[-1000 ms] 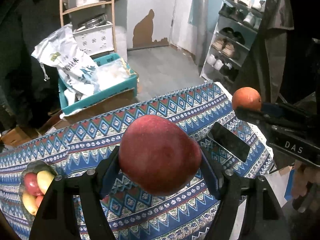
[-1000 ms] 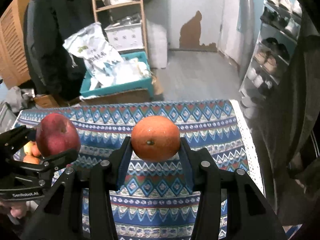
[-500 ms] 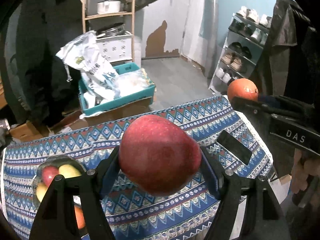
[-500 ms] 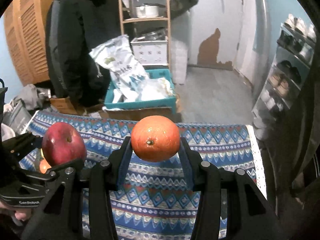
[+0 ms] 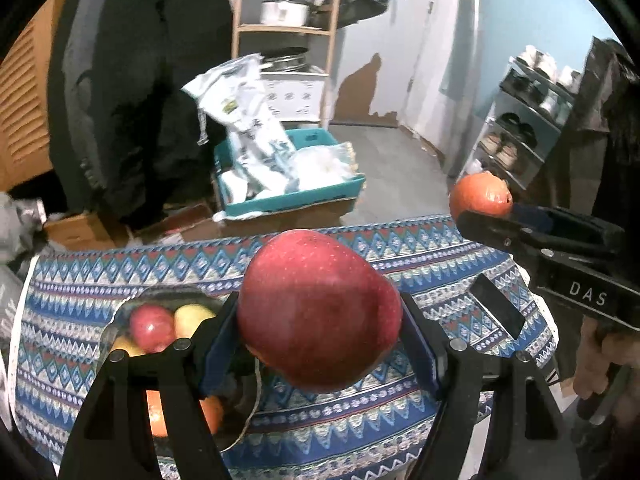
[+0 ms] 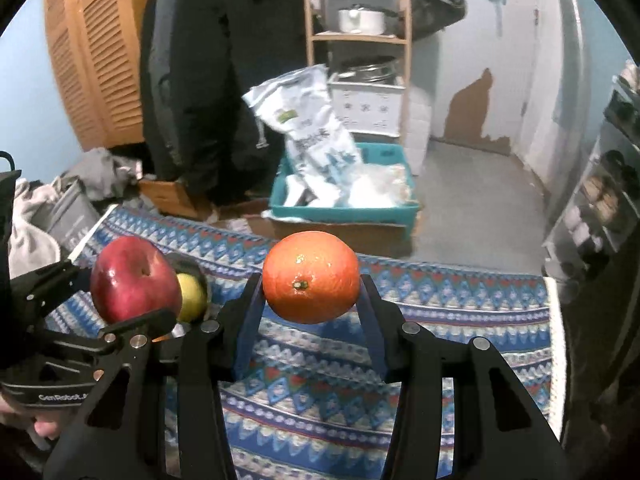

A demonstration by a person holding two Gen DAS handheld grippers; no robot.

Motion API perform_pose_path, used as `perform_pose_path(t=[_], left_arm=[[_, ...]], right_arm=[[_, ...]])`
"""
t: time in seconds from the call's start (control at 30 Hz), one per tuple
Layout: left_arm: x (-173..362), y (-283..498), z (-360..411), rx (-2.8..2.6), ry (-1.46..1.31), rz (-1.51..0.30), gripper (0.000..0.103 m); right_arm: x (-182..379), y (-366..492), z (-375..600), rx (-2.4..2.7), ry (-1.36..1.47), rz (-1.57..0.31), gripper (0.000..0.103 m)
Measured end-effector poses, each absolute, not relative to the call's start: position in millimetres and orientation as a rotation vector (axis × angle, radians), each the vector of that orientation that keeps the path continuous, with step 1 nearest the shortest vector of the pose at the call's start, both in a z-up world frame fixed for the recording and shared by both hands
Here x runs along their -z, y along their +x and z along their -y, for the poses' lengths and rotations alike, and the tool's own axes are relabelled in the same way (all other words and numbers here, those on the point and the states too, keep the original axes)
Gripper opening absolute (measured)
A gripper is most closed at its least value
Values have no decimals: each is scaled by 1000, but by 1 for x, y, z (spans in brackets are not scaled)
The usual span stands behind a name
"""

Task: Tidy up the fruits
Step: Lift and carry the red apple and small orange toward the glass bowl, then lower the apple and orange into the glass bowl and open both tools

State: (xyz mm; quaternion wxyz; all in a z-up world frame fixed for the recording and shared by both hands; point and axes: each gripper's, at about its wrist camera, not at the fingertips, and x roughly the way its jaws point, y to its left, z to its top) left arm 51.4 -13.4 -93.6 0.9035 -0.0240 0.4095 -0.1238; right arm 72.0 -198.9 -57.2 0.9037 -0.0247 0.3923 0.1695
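My left gripper [image 5: 318, 320] is shut on a large red apple [image 5: 318, 310] and holds it above the patterned tablecloth [image 5: 400, 252]. My right gripper [image 6: 312, 292] is shut on an orange [image 6: 311, 276], also held in the air. In the left wrist view the orange [image 5: 480, 197] shows at the right; in the right wrist view the red apple [image 6: 134, 280] shows at the left. A dark bowl [image 5: 120, 316] at the table's left holds a red apple [image 5: 151, 326], a yellow apple [image 5: 191, 318] and orange fruit [image 5: 156, 416].
A black phone [image 5: 498, 312] lies on the cloth at the right. Beyond the far table edge stand a teal crate [image 6: 344, 212] with white bags, cardboard boxes, a wooden shelf [image 6: 360, 36] and a person in black [image 6: 208, 80]. A shoe rack [image 5: 524, 136] stands at the right.
Both grippers, still holding their fruit, have lifted and swung left. The fruit bowl has come further into the left wrist view and now sits below the left gripper.
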Motion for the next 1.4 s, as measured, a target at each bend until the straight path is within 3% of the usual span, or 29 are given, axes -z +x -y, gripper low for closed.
perform_pose_path(t=[0.83,1.4], left_arm=[[152,57,-116,50,-192,-958,76],[208,67,-138,20,-225,-1082,76]], right_arm=[[122,106,58,-566,-94,-982,46],[181,109,22,-615,-140,-1128,46]])
